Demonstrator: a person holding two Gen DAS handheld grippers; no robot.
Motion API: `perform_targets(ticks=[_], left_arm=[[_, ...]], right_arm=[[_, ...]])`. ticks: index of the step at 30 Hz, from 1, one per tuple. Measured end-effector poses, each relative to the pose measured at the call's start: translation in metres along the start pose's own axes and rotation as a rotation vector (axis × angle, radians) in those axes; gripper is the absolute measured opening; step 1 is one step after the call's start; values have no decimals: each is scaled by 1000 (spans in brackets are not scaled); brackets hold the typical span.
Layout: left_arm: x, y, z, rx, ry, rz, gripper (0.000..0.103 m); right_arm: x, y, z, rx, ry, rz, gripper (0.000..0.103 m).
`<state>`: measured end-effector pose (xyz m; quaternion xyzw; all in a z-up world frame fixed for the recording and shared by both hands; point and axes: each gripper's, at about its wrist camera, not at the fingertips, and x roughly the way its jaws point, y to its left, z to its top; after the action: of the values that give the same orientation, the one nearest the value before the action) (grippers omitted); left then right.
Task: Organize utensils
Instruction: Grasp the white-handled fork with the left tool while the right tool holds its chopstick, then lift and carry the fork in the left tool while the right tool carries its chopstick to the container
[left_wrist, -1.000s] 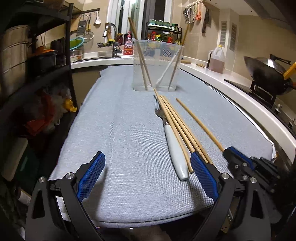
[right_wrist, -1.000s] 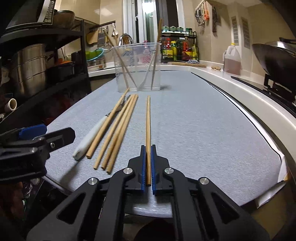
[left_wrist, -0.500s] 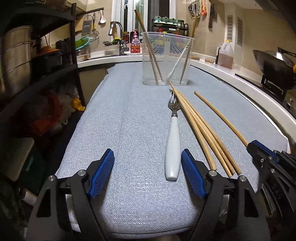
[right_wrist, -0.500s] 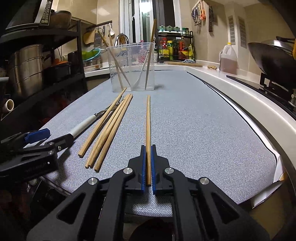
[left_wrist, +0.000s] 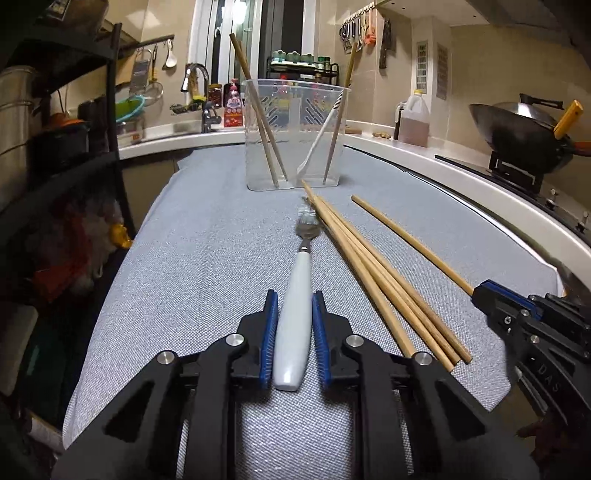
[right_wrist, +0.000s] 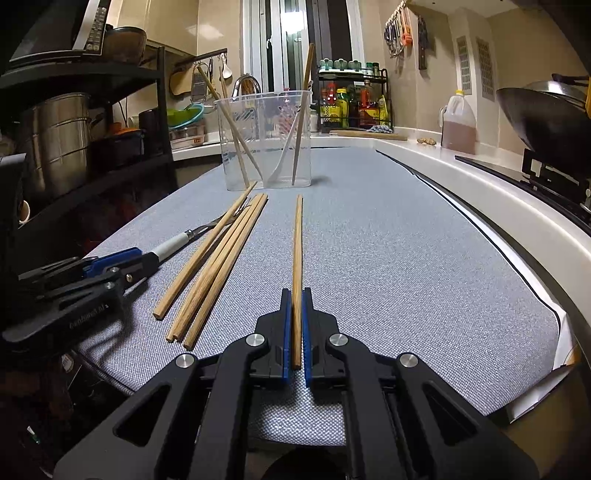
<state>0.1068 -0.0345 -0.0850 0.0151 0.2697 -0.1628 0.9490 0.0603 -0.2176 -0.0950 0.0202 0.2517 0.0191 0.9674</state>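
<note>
Fork (left_wrist: 295, 310) is framed by the closing jaws of the left gripper (left_wrist: 294, 306), its white handle lying between the blue pads on the grey mat (left_wrist: 192, 266), tines aimed at the clear holder (left_wrist: 295, 133). Beside it, nearer the holder's right, one chopstick (right_wrist: 296, 266) is clamped by the right gripper (right_wrist: 295, 306).

Glossy white-handled metal fork (left_wrist: 295, 295), matt wooden chopsticks (left_wrist: 384, 284), woven grey cloth (left_wrist: 192, 258).
</note>
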Motion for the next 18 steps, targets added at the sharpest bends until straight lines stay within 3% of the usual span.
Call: perform_targets(ticks=[2,9,18], left_arm=[[-5,3,5,-16,-4,-12,17],[-54,-5,38,62,-170,-28,17],[-69,-12,66,89,-202,-48,17]], right_arm=[[-2,-2,4,12,12,10,5],[-25,8,25,-50,-82,3,5],[-36,7,64,-33,-118,3,5]])
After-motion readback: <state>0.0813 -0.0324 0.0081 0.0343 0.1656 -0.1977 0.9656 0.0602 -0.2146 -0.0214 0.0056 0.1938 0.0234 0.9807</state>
